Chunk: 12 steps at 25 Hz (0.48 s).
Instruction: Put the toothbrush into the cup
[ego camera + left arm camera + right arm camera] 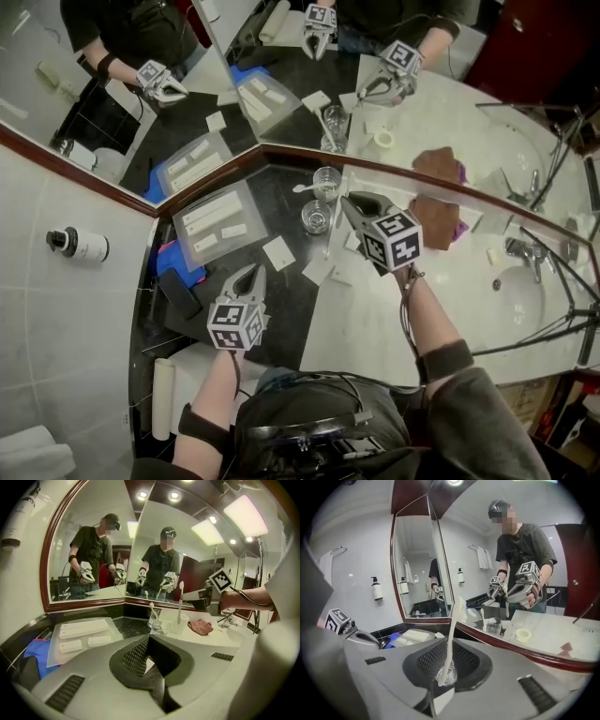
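Observation:
My right gripper (350,202) is shut on a white toothbrush (451,637), which stands upright between its jaws, bristles up. It hangs just right of two clear glass cups (317,217) on the dark counter; one cup (450,673) shows right below the brush's lower end. The far cup (327,180) holds another white toothbrush (152,611). In the left gripper view the held toothbrush (179,603) hangs over the counter to the right of the cups (161,626). My left gripper (247,273) is shut and empty, back over the dark counter, apart from the cups.
A clear tray (246,208) with white packets lies left of the cups. White cards (278,253) lie on the counter. A brown cloth (441,220) and a sink (520,295) are to the right. Mirrors run along the back, and a bottle (80,244) hangs on the wall.

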Motion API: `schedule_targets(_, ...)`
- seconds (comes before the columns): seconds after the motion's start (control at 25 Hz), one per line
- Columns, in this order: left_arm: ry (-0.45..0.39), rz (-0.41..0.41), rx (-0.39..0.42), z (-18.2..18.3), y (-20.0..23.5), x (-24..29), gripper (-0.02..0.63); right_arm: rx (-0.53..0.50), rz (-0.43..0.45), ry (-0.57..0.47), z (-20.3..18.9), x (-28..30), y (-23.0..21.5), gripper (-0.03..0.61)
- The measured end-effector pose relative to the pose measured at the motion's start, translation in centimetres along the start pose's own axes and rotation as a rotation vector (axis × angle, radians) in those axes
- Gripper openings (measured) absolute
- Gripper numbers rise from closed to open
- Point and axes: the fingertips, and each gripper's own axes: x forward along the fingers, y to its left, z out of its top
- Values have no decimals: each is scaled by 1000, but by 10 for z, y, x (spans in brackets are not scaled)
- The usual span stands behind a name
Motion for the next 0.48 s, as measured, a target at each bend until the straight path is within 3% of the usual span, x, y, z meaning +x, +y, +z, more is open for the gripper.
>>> schedule_targets(0.2,-9,-10,-10,-3,-11,-7,1,-40,-20,-13,11,-62,7,54)
schedule_targets(0.32,-12,-21,-15,-6,-21,-8,0,-138,-33,86,-11,-89,16,54)
schedule_targets(0.48,-5,-39,-17,-15,-36,-7,0,-219,-13,261,-77,-109,31,54)
